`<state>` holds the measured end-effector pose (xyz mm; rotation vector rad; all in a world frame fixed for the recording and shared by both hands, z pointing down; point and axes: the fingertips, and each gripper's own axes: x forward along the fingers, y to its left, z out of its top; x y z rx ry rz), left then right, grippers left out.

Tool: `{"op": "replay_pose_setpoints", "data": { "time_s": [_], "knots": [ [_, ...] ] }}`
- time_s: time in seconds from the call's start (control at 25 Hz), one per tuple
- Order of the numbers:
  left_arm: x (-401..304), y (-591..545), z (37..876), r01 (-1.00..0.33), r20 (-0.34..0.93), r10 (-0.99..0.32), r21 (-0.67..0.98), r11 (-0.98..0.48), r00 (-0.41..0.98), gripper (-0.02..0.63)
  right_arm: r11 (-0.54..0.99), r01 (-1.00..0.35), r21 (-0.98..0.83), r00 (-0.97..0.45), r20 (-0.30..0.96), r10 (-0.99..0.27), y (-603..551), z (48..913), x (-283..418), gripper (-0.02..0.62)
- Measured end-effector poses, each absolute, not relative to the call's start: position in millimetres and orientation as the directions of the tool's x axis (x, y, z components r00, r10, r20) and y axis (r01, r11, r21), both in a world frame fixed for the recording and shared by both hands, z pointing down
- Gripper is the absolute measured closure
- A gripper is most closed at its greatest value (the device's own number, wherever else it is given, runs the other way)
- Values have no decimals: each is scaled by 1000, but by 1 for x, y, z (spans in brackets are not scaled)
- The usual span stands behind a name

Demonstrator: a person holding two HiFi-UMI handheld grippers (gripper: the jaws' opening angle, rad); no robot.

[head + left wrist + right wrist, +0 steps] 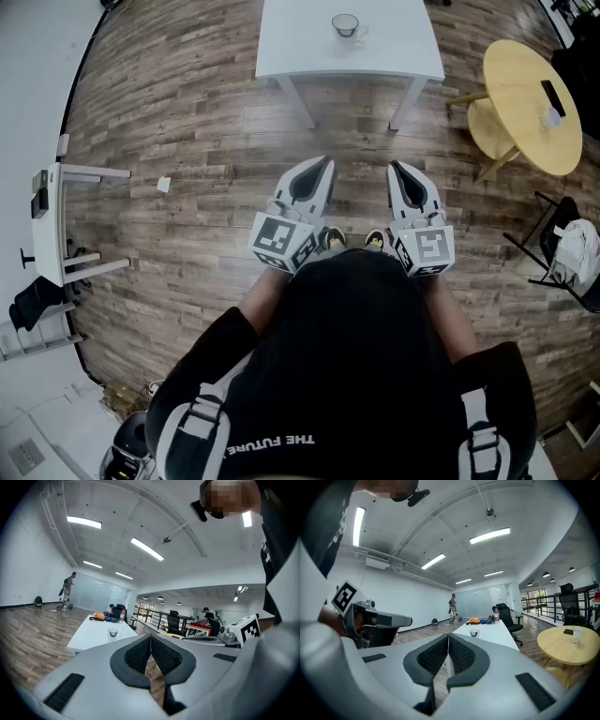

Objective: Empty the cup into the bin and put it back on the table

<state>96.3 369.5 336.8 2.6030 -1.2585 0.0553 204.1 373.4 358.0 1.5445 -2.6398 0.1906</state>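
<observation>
A clear glass cup (345, 26) stands on the near end of a long white table (300, 58), some way ahead of me. The same cup (113, 633) shows small in the left gripper view, and the cup (474, 633) is small in the right gripper view too. My left gripper (325, 165) is held low in front of my body, shut and empty. Beside it my right gripper (395, 169) is shut as well, with nothing in it. Both point toward the table. No bin is in view.
A round yellow table (531, 105) with a small cup and a dark phone stands at the right, a black chair (562, 246) near it. A white desk (58, 225) is at the left. Bags and a bottle (496, 614) lie on the long table's far end. People stand far off.
</observation>
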Motion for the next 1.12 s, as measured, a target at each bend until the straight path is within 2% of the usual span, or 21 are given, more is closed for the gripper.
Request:
{"op": "replay_pose_setpoints", "data": {
  "time_s": [0.76,1.12],
  "knots": [
    [49,366,333,-760,102,-763,243,-603,638,584,446,-890,-94,-456,131,-880,367,359,173,579],
    [72,310,339,-759,117,-756,224,-612,644,584,463,-886,-30,-463,118,-878,313,360,191,578]
  ]
}}
